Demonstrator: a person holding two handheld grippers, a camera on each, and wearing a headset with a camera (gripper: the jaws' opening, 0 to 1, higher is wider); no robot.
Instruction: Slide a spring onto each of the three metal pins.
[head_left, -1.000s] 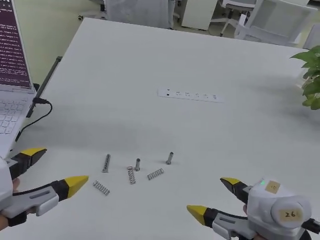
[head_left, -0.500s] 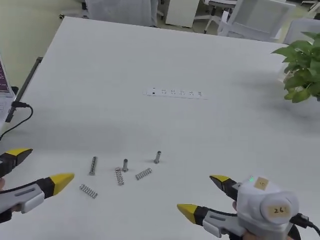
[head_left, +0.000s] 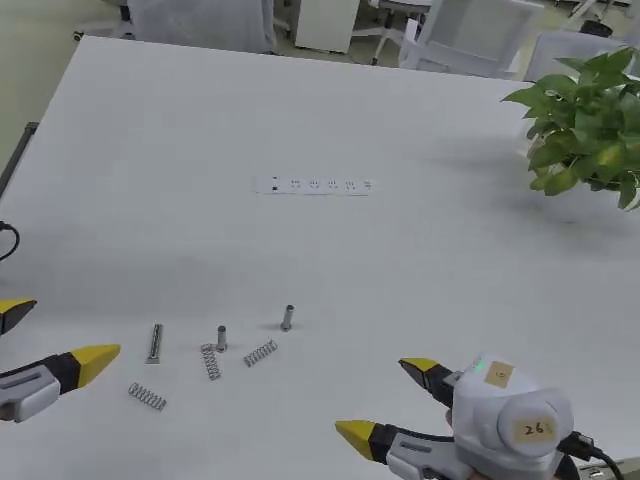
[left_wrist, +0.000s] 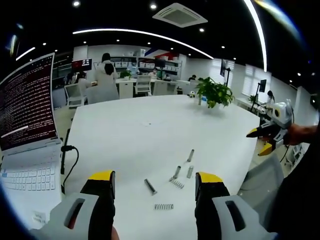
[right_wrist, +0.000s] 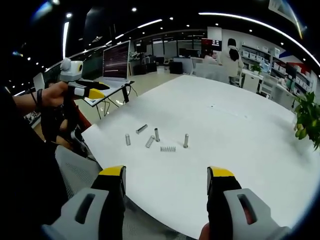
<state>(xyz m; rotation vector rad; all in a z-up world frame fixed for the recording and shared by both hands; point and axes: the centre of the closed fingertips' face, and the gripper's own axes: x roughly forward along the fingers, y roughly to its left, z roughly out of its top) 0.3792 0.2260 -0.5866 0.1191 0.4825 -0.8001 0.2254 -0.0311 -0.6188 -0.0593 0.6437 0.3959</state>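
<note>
Nearest me, my right gripper (head_left: 385, 400) and left gripper (head_left: 55, 333) hover low with their fingers spread wide and empty. Between them and a little farther out on the counter (head_left: 420, 270), the three springs (head_left: 210, 362) lie loose among the three pins (head_left: 221, 338). Two pins stand upright, one lies flat, and none carries a spring yet; a power strip (head_left: 315, 185) sits well beyond. I judge this the opening step: next I must lower one gripper onto a spring and close the fingers gently across its coils.
</note>
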